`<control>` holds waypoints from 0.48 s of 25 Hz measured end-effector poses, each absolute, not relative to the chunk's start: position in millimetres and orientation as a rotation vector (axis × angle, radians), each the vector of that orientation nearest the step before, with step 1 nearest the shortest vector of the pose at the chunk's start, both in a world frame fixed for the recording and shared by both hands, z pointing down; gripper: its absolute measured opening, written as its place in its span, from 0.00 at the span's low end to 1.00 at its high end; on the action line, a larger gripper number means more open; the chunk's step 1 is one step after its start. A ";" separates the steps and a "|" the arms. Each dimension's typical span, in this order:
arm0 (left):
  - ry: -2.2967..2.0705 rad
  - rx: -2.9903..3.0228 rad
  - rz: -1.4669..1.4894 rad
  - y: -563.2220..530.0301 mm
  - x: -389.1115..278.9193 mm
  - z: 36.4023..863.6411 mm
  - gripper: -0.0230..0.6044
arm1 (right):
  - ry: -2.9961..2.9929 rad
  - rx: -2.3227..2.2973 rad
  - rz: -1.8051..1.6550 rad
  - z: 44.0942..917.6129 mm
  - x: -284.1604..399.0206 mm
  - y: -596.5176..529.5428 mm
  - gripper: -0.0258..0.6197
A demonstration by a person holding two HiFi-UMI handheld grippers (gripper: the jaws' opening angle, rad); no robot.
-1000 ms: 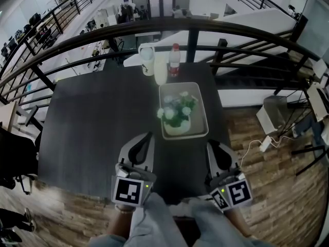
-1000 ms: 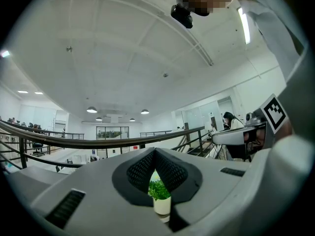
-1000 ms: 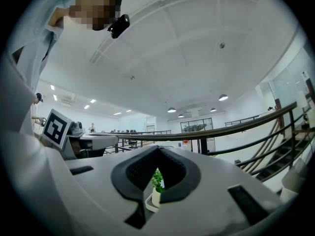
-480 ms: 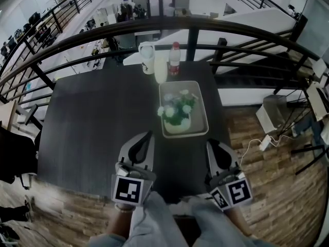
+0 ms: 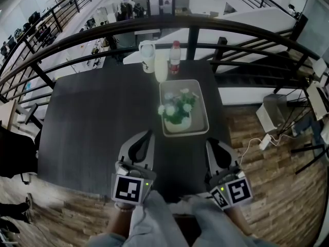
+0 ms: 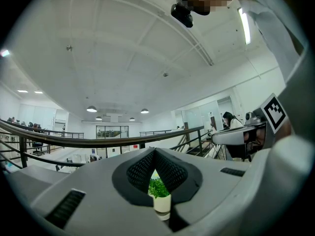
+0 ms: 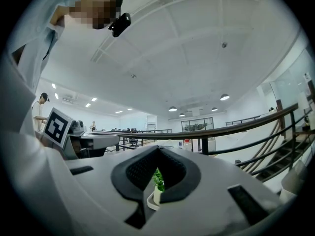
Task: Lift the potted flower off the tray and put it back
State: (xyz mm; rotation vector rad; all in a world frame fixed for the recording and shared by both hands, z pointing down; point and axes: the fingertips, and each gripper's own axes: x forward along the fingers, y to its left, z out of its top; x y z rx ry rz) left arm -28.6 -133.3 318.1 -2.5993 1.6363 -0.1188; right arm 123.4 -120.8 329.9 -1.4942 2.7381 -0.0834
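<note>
The potted flower [image 5: 177, 115] is seen standing inside the white tray [image 5: 201, 126] on the dark desk [image 5: 97, 122], not yet lifted; the left hand-held gripper [image 5: 149, 134] and right hand-held gripper [image 5: 208, 142] are held level near the desk's front edge, both clenched on nothing, apparently poised short of the tray before a reach.

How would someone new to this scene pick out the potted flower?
Start at the dark table by the railing; on its right half lies a white rectangular tray. The potted flower stands inside it: a white pot with green leaves and pale blooms, unlike the red-capped bottle beyond the tray.
</note>
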 end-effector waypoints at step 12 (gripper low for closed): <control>1.651 -2.604 -0.127 -132.2 -29.3 320.1 0.02 | 2.745 -1.492 -0.108 332.8 121.5 -120.9 0.04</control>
